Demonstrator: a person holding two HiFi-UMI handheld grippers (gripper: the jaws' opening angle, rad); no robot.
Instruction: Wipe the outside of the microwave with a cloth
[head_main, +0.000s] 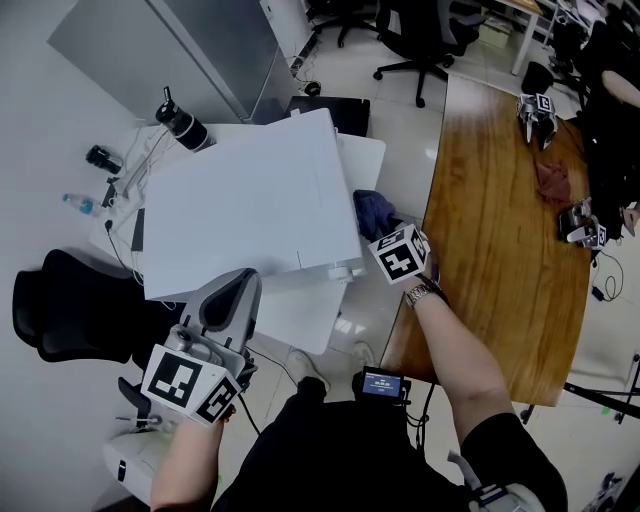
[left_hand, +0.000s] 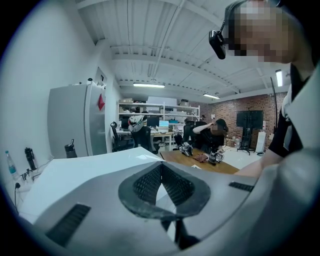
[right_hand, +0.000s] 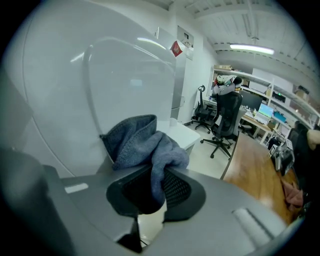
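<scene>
— What's the room like?
— An open office with a pale floor. A white desk (head_main: 366, 160) stands by the wall and a long wooden desk (head_main: 500, 210) runs to its right.
— And the microwave?
— The microwave (head_main: 250, 200) is the big white box on the white desk, and it covers most of it.
— Where's the cloth?
— The cloth (right_hand: 142, 142) is blue-grey and bunched. It's up against the microwave's right side wall, between the box and the wooden desk. The right gripper (right_hand: 152, 187) has its fingers clamped on a fold of it, and the rest bulges out above the tips.
— The other one?
— The left gripper (left_hand: 161, 170) has its fingers pressed together with nothing between them. It sits at the near left edge of the microwave's top. Whether it touches the box I can't tell.
— Anything else around?
— A black flask (head_main: 182, 125) and a clear water bottle (head_main: 80, 203) stand off the microwave's far left side. A black office chair (head_main: 70, 310) is just beside that desk, and a reddish rag (head_main: 552, 182) lies well apart on the wooden desk
</scene>
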